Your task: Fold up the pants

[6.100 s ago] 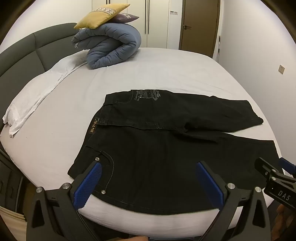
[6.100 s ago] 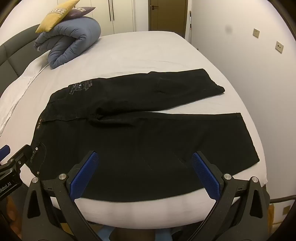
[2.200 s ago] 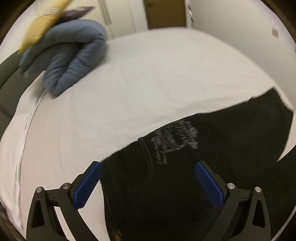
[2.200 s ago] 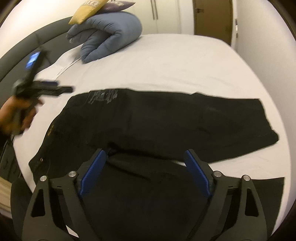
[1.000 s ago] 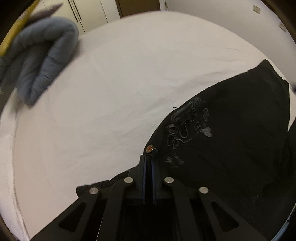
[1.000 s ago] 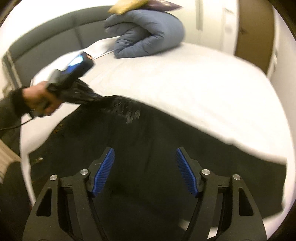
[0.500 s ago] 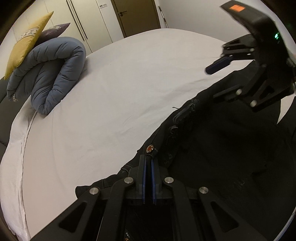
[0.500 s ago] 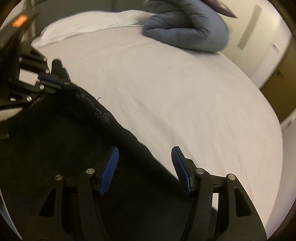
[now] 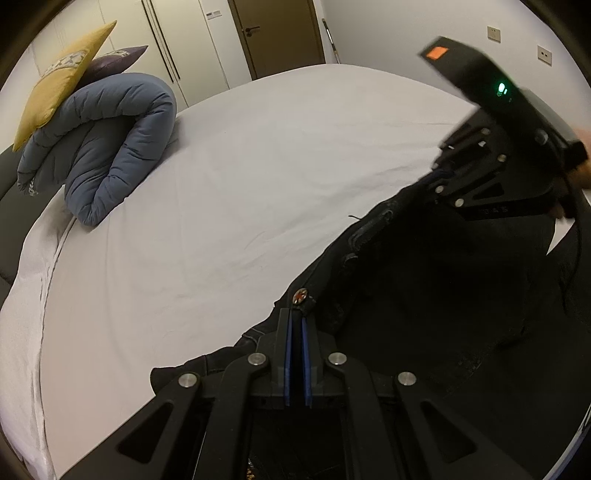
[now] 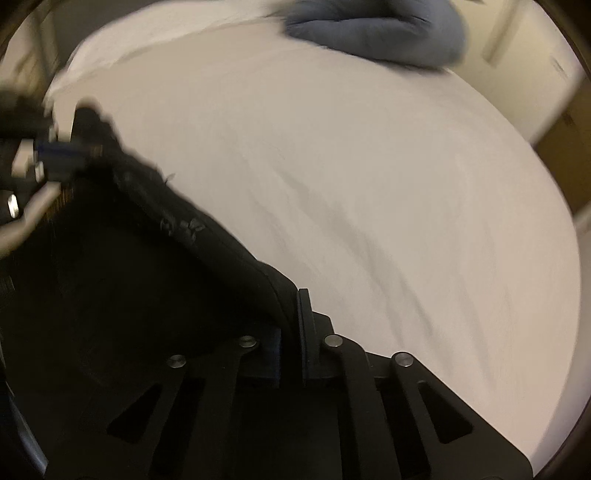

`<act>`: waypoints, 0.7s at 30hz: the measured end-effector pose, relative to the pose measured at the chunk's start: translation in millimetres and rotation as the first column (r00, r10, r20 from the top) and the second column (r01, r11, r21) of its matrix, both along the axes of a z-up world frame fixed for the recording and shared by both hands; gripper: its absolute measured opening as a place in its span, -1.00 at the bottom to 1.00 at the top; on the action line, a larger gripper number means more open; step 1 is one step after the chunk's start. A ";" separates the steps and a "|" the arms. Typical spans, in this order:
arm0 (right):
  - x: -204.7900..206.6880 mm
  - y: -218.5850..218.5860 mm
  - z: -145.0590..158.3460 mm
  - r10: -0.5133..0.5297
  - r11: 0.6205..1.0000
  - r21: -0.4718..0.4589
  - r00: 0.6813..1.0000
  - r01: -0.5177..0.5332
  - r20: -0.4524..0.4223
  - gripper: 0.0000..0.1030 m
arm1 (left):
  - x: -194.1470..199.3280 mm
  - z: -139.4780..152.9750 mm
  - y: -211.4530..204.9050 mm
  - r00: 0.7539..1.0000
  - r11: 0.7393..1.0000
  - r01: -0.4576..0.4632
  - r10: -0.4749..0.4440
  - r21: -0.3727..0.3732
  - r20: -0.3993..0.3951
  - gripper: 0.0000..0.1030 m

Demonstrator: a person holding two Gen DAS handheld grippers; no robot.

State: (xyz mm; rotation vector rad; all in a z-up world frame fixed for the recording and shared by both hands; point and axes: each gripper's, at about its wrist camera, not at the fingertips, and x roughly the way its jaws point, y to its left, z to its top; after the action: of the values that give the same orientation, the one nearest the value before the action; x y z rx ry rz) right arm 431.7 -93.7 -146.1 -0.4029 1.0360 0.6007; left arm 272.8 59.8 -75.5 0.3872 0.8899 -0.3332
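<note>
Lit evenly and softly from overhead in the left wrist view, with the white bed sheet (image 9: 258, 177) bright and free of glare. Held sharp focus there on the folded blue duvet (image 9: 107, 140) and the stitching of the black pants (image 9: 424, 295), though lost all detail in the darkest folds. Showed heavy motion blur in the right wrist view, smearing the duvet (image 10: 373, 29) and sheet (image 10: 369, 184) under a warmer, dimmer cast. Bent strongly toward the rim, with black vignetting in every corner.
</note>
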 end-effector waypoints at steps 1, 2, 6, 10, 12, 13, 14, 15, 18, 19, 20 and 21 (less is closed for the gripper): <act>-5.5 -4.5 0.3 -0.053 0.998 0.032 0.999 0.053 -0.013 -0.93 | -0.6 -0.5 0.5 1.000 1.000 -0.002 0.002 -0.004 -0.001 -0.92; -10.8 -6.9 -0.8 -0.114 0.991 0.069 0.993 0.116 -0.034 -0.94 | -2.4 -0.5 0.1 1.000 1.000 -0.004 0.004 -0.005 -0.002 -0.92; -16.6 -3.4 -6.4 -0.274 0.925 0.229 0.949 0.305 -0.157 -0.95 | -9.0 -3.3 0.9 1.000 0.999 -0.018 0.018 -0.027 -0.018 -0.92; -20.4 -2.3 -16.4 -0.343 0.845 0.344 0.908 0.410 -0.242 -0.95 | -22.0 -4.5 -0.4 0.999 0.999 -0.023 0.022 -0.044 -0.031 -0.92; -27.7 -1.1 -17.0 -0.351 0.830 0.365 0.904 0.421 -0.243 -0.95 | -28.2 -4.8 0.8 0.999 0.998 -0.027 0.025 -0.053 -0.036 -0.92; -33.5 1.7 -16.5 -0.346 0.831 0.370 0.907 0.415 -0.241 -0.95 | -31.7 -4.5 2.4 0.999 0.998 -0.031 0.029 -0.060 -0.039 -0.92; -23.2 7.1 -16.4 -0.339 0.834 0.372 0.910 0.408 -0.239 -0.95 | -34.4 -4.4 3.6 0.999 0.997 -0.034 0.031 -0.068 -0.042 -0.92; -22.3 -0.6 -11.6 -0.333 0.839 0.368 0.914 0.400 -0.234 -0.95 | -38.6 -4.0 5.4 0.998 0.996 -0.035 0.032 -0.077 -0.045 -0.92; -41.1 11.7 7.1 -0.278 0.910 0.287 0.954 0.299 -0.114 -0.95 | -53.0 -2.4 7.3 0.999 0.995 -0.033 0.029 -0.090 -0.043 -0.92; -61.5 8.1 13.5 -0.242 0.942 0.227 0.969 0.247 -0.052 -0.95 | -59.6 -2.3 7.7 0.999 0.996 -0.027 0.023 -0.091 -0.042 -0.92; -74.4 12.1 15.2 -0.214 0.962 0.174 0.977 0.211 -0.005 -0.95 | -68.2 -2.9 8.1 0.999 0.996 -0.017 0.013 -0.083 -0.041 -0.92; -89.2 18.0 15.8 -0.183 0.977 0.118 0.983 0.177 0.037 -0.95 | -75.8 -4.8 8.9 0.999 0.997 -0.008 0.005 -0.075 -0.045 -0.92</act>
State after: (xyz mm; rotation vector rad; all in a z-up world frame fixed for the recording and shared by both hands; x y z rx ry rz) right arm 342.5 -75.7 -130.3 -0.2185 0.9757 0.4832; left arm 197.0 68.7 -80.3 0.3080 0.9191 -0.3697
